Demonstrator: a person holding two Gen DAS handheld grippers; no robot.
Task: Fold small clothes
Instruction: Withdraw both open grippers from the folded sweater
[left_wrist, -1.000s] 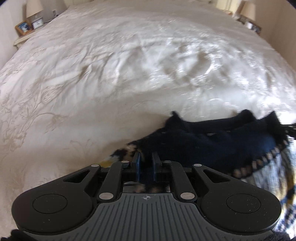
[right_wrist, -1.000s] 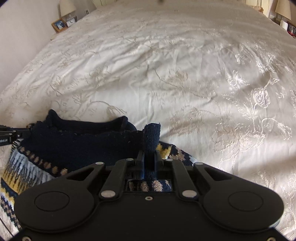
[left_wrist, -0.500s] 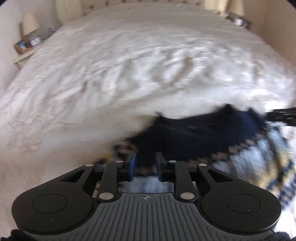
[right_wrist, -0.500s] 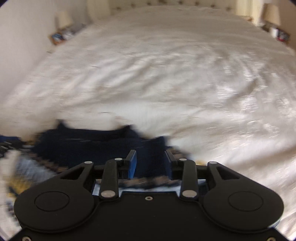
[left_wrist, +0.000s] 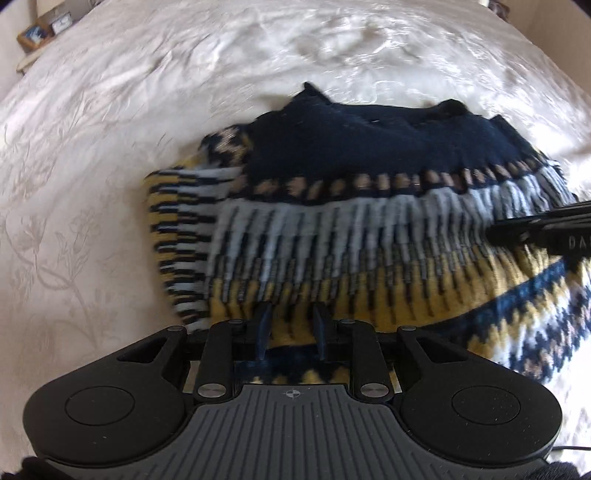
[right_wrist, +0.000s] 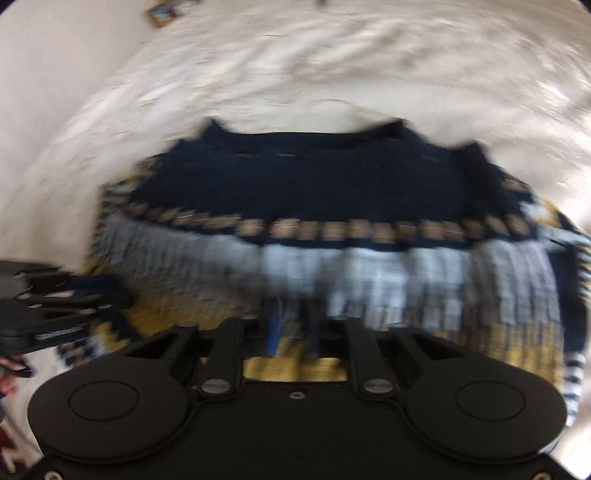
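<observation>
A small knitted sweater (left_wrist: 369, 206) with a navy top and pale blue, yellow and tan patterned bands lies folded on the white bedspread (left_wrist: 92, 184). My left gripper (left_wrist: 291, 317) is open just above its near yellow band, holding nothing. The sweater also fills the blurred right wrist view (right_wrist: 332, 221). My right gripper (right_wrist: 295, 325) is open over its pale blue and yellow bands, holding nothing. The right gripper shows at the right edge of the left wrist view (left_wrist: 546, 229). The left gripper shows at the left edge of the right wrist view (right_wrist: 55, 310).
The embroidered white bedspread (right_wrist: 332, 55) stretches away on all sides of the sweater. A bedside table with framed pictures (left_wrist: 40, 33) stands at the far left corner. A wall (right_wrist: 44, 74) runs along the bed's left side.
Both grippers were shut on the sweater's navy edge, then opened and let it go. They have drawn back toward me, so the whole folded sweater now shows.
</observation>
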